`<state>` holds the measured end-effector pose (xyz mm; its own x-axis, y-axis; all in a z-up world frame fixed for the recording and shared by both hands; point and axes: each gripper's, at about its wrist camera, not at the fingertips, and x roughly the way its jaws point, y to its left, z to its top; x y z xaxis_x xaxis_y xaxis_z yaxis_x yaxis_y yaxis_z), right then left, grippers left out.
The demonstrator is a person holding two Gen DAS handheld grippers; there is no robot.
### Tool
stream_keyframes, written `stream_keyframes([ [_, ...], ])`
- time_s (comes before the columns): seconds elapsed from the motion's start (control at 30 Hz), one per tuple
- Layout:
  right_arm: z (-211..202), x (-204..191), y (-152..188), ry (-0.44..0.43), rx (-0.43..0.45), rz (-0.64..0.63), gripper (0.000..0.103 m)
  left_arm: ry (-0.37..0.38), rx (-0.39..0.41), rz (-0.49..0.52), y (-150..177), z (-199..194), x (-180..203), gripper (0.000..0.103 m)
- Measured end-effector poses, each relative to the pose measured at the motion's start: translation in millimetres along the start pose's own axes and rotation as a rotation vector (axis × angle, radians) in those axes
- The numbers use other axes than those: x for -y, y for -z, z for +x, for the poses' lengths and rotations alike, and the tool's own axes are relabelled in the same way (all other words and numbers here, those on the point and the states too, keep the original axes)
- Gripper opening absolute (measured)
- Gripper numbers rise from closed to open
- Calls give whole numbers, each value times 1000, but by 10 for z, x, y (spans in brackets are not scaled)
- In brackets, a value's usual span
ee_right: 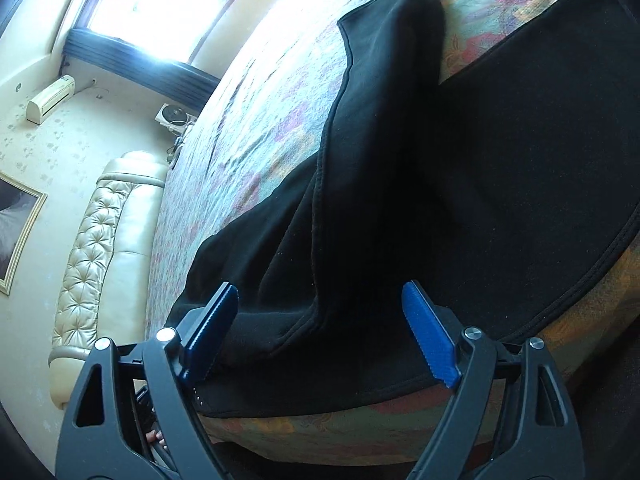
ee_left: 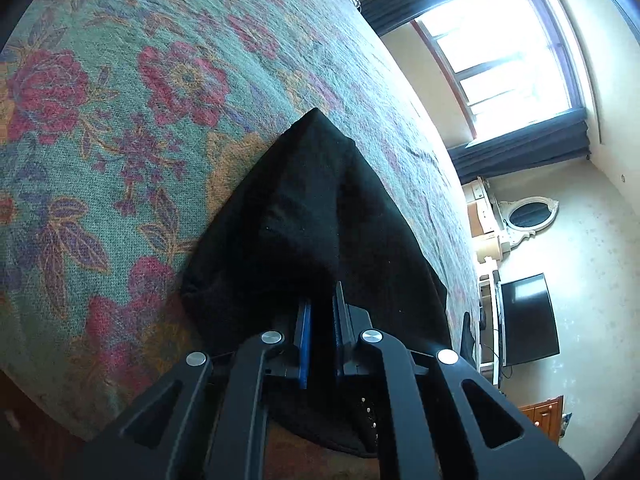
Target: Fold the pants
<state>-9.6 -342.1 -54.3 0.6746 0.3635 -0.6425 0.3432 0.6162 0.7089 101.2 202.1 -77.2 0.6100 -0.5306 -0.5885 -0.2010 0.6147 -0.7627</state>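
left wrist view: the left gripper (ee_left: 320, 300) has its blue-padded fingers (ee_left: 305, 332) drawn narrow and clamped on a fold of the black pants (ee_left: 304, 208), whose cloth rises from the jaws in a peaked ridge and runs away toward the far side of the bed. the pants lie on a floral bedspread (ee_left: 120, 128) of teal ground with red flowers, which fills the left and centre of the view. to the right, beyond the bed's edge, stand a bright window (ee_left: 500, 60) framed by dark curtains (ee_left: 520, 152), an oval mirror (ee_left: 530, 214) in a white frame, and a dark flat screen (ee_left: 526, 320) nearer the camera. right wrist view: the right gripper (ee_right: 320, 312) is spread wide, its serrated blue fingers (ee_right: 430, 332) standing either side of a hemmed edge of the pants (ee_right: 460, 180) without closing on it; whether the pads touch the cloth cannot be told. here the pants cover most of the near and right part of the bedspread (ee_right: 260, 100), with one narrower black portion reaching toward the far edge. at left a tufted cream headboard (ee_right: 92, 248) meets the wall, where an air conditioner (ee_right: 50, 98) is mounted below the window (ee_right: 160, 0) and a framed picture (ee_right: 18, 220) hangs nearer.
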Motion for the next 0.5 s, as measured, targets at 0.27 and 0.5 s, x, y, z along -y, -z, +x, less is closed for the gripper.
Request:
stream_keyframes([
  [0.27,326,-73,-8,104,-30,-104,14,46,12,-7,-56,-148,19,8],
  [0.5,-52,-84,116,6,30,-105,13,74,31,36,3,-417,97,8],
])
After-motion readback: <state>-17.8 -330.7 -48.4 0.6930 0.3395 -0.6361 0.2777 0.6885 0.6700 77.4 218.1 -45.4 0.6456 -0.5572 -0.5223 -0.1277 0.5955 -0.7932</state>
